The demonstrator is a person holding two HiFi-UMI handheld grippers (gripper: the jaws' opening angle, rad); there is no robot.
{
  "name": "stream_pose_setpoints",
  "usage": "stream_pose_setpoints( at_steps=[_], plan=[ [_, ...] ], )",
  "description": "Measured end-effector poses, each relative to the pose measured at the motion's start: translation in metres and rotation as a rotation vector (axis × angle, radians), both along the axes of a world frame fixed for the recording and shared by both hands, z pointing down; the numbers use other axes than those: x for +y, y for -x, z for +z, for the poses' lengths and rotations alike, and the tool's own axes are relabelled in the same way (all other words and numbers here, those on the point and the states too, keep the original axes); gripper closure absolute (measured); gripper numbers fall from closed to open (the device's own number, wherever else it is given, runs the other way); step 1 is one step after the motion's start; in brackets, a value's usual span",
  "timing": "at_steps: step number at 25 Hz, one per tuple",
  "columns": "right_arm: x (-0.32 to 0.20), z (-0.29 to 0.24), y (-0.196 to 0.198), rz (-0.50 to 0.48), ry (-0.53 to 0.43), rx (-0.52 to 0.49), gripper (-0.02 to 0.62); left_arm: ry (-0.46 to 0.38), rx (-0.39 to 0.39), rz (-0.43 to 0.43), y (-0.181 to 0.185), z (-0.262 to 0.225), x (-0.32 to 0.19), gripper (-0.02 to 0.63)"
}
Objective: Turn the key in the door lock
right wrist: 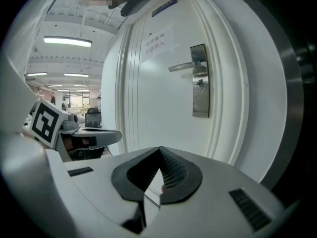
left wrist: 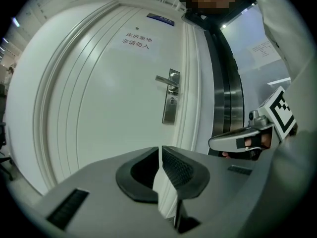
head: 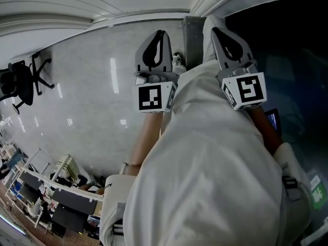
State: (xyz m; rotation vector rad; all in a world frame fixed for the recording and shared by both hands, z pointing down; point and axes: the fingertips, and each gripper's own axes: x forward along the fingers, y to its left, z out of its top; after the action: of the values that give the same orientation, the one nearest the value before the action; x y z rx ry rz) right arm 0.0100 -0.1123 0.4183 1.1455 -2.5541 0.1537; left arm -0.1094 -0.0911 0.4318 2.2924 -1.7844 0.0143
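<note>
A white door [left wrist: 114,98] faces both grippers. It carries a steel lock plate [left wrist: 171,104] with a lever handle [left wrist: 165,80] and a small key [left wrist: 172,101] in the cylinder below the handle. The right gripper view shows the same plate [right wrist: 200,83], the handle [right wrist: 184,66] and the key [right wrist: 199,83]. My left gripper [left wrist: 161,148] points at the door from some distance, its jaw tips together with nothing between them. My right gripper [right wrist: 159,149] is also short of the door, tips meeting and empty. In the head view, the left gripper [head: 160,35] and right gripper [head: 215,32] are held side by side in front of the person.
A paper sign [left wrist: 136,39] and a blue plate [left wrist: 160,19] are on the upper door. A dark metal and glass frame [left wrist: 225,88] runs right of the door. Behind lie an office chair [head: 23,83] and desks [head: 56,188] on a glossy floor [head: 92,101].
</note>
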Motion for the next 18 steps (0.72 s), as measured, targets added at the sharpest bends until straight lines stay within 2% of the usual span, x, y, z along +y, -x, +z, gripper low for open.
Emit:
stream_pose_setpoints(
  at_steps=[5, 8, 10, 15, 18],
  plan=[
    [0.009, 0.007, 0.009, -0.057, 0.006, 0.051, 0.594, 0.032, -0.013, -0.031, 0.016, 0.020, 0.008, 0.577],
    [0.018, 0.008, 0.020, -0.105, -0.010, 0.078, 0.594, 0.087, -0.048, -0.051, 0.031, 0.048, 0.014, 0.577],
    [0.022, 0.006, 0.028, -0.120, -0.023, 0.062, 0.594, 0.123, -0.051, -0.062, 0.040, 0.067, 0.019, 0.577],
    [0.019, 0.008, 0.025, -0.108, -0.020, 0.085, 0.594, 0.103, -0.044, -0.053, 0.047, 0.066, 0.021, 0.577],
    [0.013, 0.012, 0.013, -0.047, 0.025, 0.057, 0.594, 0.108, -0.027, -0.036, 0.042, 0.062, 0.015, 0.577]
  ],
)
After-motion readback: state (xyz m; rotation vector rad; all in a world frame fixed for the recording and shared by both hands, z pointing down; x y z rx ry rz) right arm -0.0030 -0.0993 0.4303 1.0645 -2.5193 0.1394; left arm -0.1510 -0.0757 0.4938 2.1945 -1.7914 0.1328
